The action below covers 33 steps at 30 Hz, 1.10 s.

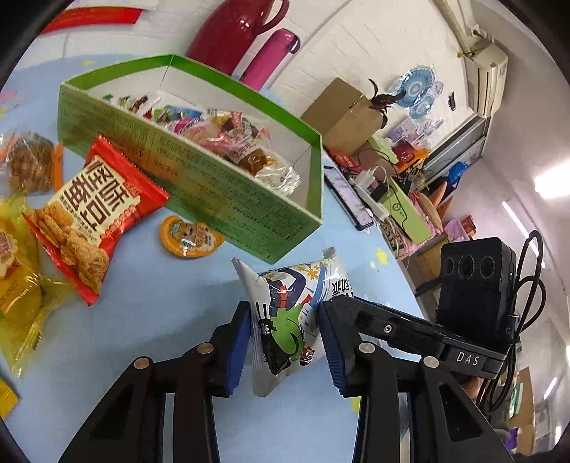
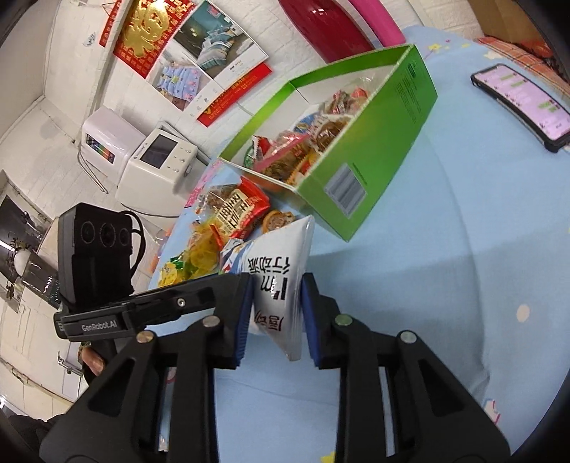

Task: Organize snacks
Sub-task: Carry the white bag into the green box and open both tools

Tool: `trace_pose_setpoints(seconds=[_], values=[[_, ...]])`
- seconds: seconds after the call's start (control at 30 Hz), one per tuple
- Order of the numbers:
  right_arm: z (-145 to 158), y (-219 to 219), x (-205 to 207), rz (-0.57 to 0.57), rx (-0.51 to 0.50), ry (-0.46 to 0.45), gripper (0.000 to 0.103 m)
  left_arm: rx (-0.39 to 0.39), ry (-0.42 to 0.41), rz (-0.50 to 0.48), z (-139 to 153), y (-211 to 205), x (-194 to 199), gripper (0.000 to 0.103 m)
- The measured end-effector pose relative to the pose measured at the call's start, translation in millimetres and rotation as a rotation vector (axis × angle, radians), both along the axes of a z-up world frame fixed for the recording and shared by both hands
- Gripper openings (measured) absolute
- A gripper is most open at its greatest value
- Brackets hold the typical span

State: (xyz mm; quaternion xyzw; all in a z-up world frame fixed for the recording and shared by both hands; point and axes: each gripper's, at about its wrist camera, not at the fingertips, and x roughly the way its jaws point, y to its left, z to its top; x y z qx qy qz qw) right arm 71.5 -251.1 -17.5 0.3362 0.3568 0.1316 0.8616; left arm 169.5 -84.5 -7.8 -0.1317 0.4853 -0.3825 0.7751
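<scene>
A white snack packet [image 1: 285,313] with a green and blue cartoon print hangs above the blue tablecloth, held from two sides. My left gripper [image 1: 283,310] is shut on one end of it. My right gripper [image 2: 277,285] is shut on the packet's [image 2: 281,285] other end, where black characters show. Just beyond stands an open green cardboard box [image 1: 213,192] holding several wrapped snacks [image 1: 231,139]. In the right wrist view the box [image 2: 374,160] lies ahead and slightly right.
Loose on the cloth left of the box lie a red cracker packet [image 1: 96,210], an orange jelly cup [image 1: 188,237] and yellow packets [image 1: 17,285]. A phone [image 2: 523,103] lies at the far right. A red thermos [image 1: 235,28] and pink bottle [image 1: 274,53] stand behind the box.
</scene>
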Motion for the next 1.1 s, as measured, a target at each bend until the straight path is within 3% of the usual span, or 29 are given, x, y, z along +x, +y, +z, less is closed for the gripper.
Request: trace_pose_setpoints(seconds=[0.33,0.57,1.1], values=[[50,-1,21,-0.023,-0.040,-0.116,0.029,-0.006,-0.140,0.049,59,4,17,0.039],[65,-14,56,-0.037,-0.035,-0.145,0.029,0.004,-0.180,0.087,78,3,51,0.039],[32,-53,138,-0.049,0.014,-0.056,0.030,0.057,-0.113,0.112,45,-14,137,0.039]])
